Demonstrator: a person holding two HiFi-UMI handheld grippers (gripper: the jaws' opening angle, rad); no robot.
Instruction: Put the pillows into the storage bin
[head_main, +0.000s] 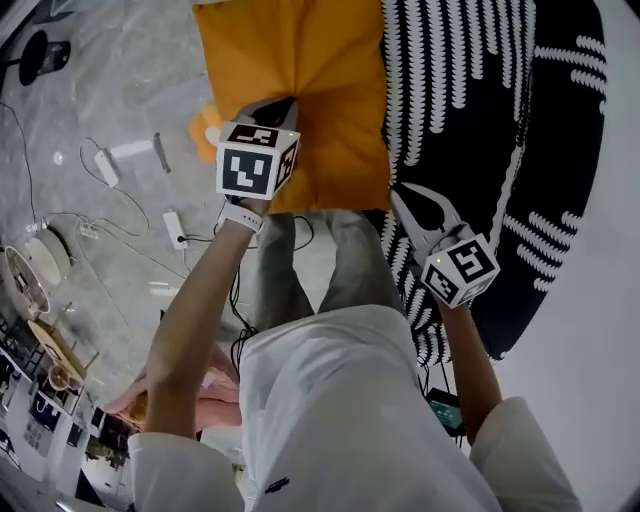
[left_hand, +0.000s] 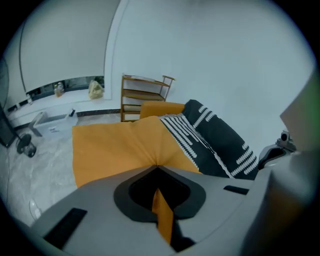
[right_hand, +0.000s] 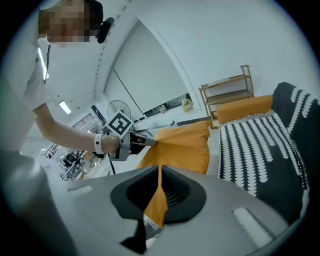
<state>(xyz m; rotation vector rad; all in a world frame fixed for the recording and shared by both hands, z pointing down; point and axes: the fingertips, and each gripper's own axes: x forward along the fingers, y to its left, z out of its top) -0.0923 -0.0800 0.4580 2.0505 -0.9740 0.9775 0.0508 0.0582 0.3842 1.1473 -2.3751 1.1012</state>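
An orange pillow (head_main: 300, 90) hangs between both grippers over the grey floor. My left gripper (head_main: 275, 106) is shut on the pillow's near left edge; in the left gripper view its jaws (left_hand: 157, 167) pinch a fold of the orange pillow (left_hand: 115, 145). My right gripper (head_main: 399, 196) is shut on the pillow's near right corner, and in the right gripper view a strip of orange pillow (right_hand: 182, 145) runs between the jaws (right_hand: 160, 167). A large black pillow with white marks (head_main: 500, 150) lies to the right. No storage bin shows.
Cables and white power bricks (head_main: 105, 165) lie on the marble floor at the left, with a round white device (head_main: 40, 260). A wooden shelf (left_hand: 142, 97) stands by the far wall, and another orange pillow (right_hand: 245, 107) sits behind the black one (right_hand: 260, 150).
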